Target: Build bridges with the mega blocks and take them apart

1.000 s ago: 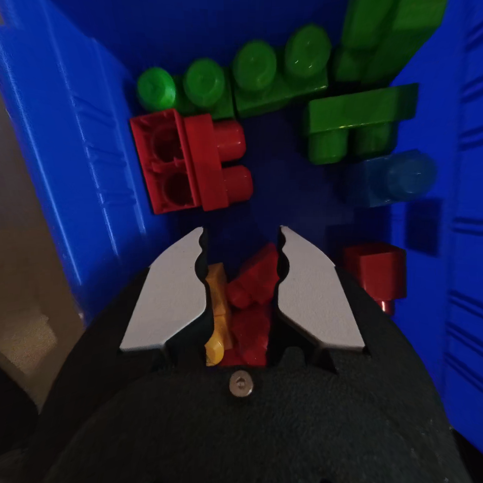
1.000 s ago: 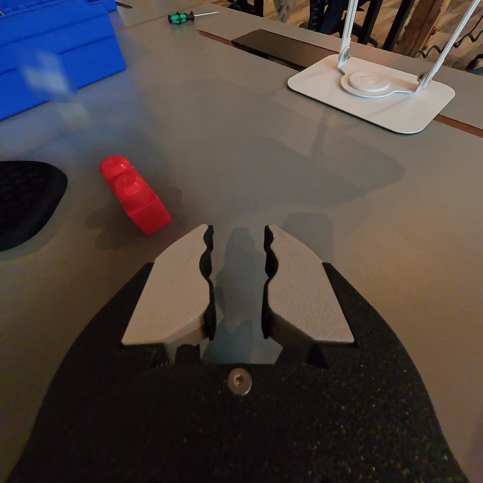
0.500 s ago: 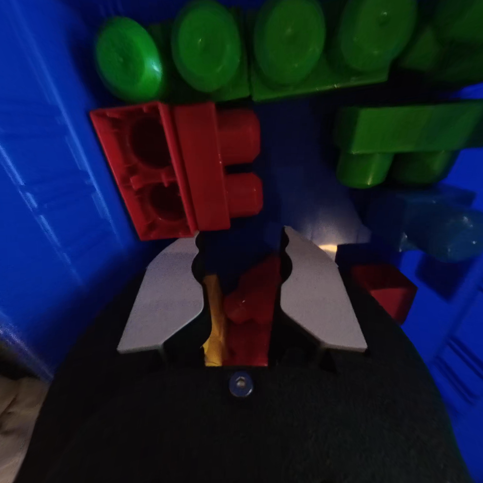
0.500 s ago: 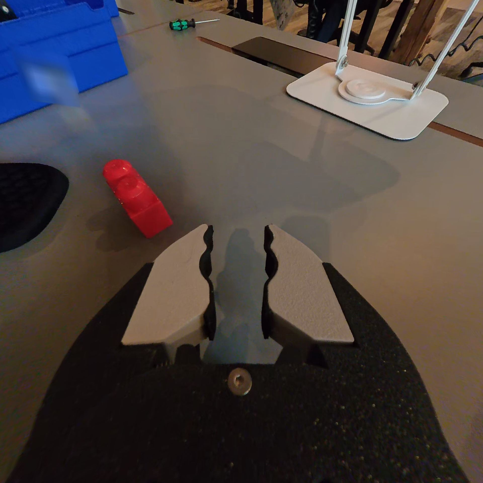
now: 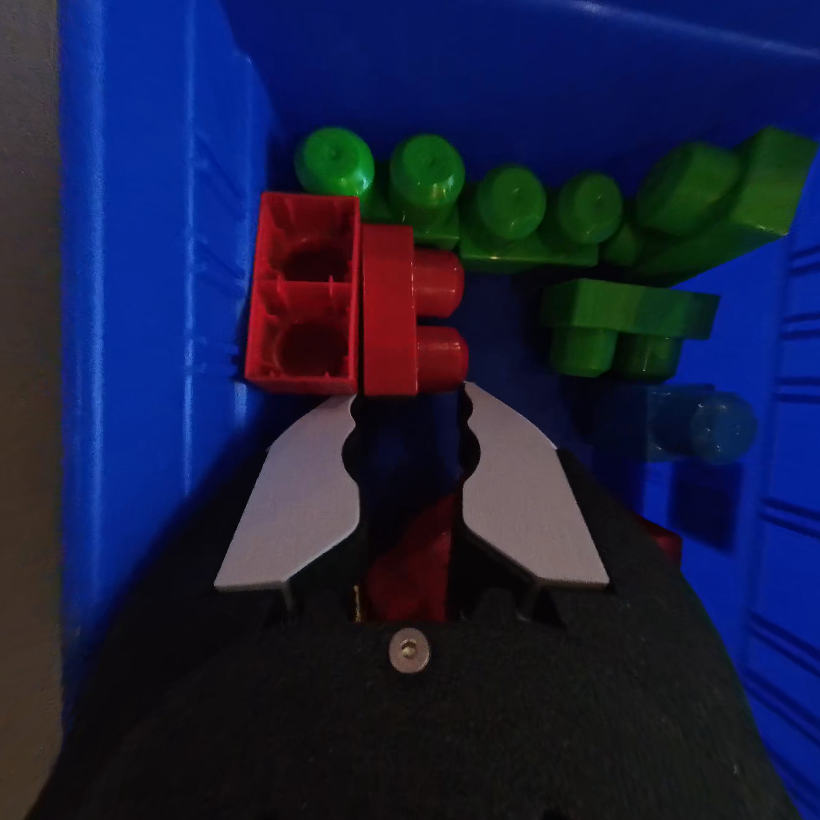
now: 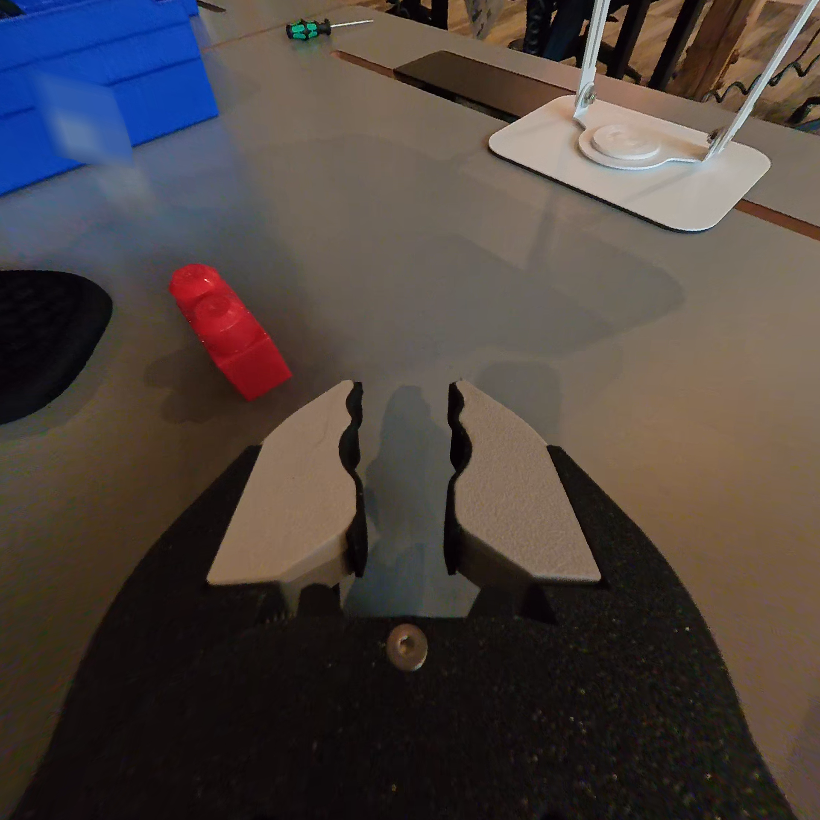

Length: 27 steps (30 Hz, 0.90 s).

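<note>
My left gripper is open inside the blue bin. Its fingertips sit just below a red two-stud block that lies on its side with the studs pointing right. A second red block lies against it on the left, hollow underside facing me. Several green blocks lie along the back. Another red block shows low between the fingers. My right gripper is open and empty above the grey table. A red two-stud block lies to its left.
A translucent blue block and one more red block lie at the bin's right. On the table stand the blue bin, a screwdriver, a white stand base, a dark pad and a black foam shape. The grippers' ends are close to 60 centimetres from one another.
The left gripper dipped toward the red blocks, then drew back and tilted up, showing the bin's back wall; the yellow block is nearly hidden. The right gripper has barely drifted.
</note>
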{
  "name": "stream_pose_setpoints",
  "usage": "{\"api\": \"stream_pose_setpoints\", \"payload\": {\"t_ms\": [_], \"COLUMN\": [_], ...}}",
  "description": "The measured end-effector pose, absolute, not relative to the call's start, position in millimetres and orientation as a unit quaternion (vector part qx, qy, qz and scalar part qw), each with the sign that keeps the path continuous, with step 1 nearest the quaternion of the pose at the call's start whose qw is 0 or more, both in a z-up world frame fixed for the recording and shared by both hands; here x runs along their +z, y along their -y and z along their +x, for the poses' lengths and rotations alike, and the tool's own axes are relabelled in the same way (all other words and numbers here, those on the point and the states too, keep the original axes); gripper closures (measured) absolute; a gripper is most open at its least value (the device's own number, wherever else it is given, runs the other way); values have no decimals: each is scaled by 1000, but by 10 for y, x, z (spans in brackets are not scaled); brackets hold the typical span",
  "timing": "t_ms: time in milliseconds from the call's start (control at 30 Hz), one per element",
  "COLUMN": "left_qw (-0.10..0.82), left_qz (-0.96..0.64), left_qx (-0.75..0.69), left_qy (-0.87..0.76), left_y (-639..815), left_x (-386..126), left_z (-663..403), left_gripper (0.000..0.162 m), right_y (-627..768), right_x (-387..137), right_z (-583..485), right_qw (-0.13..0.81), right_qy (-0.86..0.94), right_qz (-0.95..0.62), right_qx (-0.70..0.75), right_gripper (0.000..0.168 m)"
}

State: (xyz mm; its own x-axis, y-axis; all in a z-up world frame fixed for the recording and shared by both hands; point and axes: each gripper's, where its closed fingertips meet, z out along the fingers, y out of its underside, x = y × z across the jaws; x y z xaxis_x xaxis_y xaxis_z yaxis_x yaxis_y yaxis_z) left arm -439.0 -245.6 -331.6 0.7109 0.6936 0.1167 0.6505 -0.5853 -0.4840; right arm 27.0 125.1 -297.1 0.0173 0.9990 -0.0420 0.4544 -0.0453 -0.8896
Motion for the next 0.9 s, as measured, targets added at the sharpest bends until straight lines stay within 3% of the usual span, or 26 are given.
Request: {"api": "stream_pose_setpoints", "payload": {"t_ms": [33,67,433,733,900], "left_qw": [264,274,334,494,531], "left_qz": [-889,-888,-884,-844,-832], "left_qx": [41,36,16,-63,-131], "left_qy": [373,367,326,200,91], "left_y": [2451,2440,2369,1814,1417], "left_x": [-3284,-3247,-2967,-2084,-1704], "left_z": [-4381,-4358,-4166,-3386,-2630], "left_gripper": [125,143,143,143,144], "right_y": [-1245,-1241,-1236,-1147,-968], "right_x": [-2977,-2983,-2976,-2854,-2595], "right_z": [269,267,270,226,190], "right_qw": [359,358,360,383,431], "right_qy": [592,594,593,605,634], "right_qz": [-615,-615,-614,-578,-509], "right_qx": [377,376,376,392,391], "right_gripper": [131,131,131,130,128]}}
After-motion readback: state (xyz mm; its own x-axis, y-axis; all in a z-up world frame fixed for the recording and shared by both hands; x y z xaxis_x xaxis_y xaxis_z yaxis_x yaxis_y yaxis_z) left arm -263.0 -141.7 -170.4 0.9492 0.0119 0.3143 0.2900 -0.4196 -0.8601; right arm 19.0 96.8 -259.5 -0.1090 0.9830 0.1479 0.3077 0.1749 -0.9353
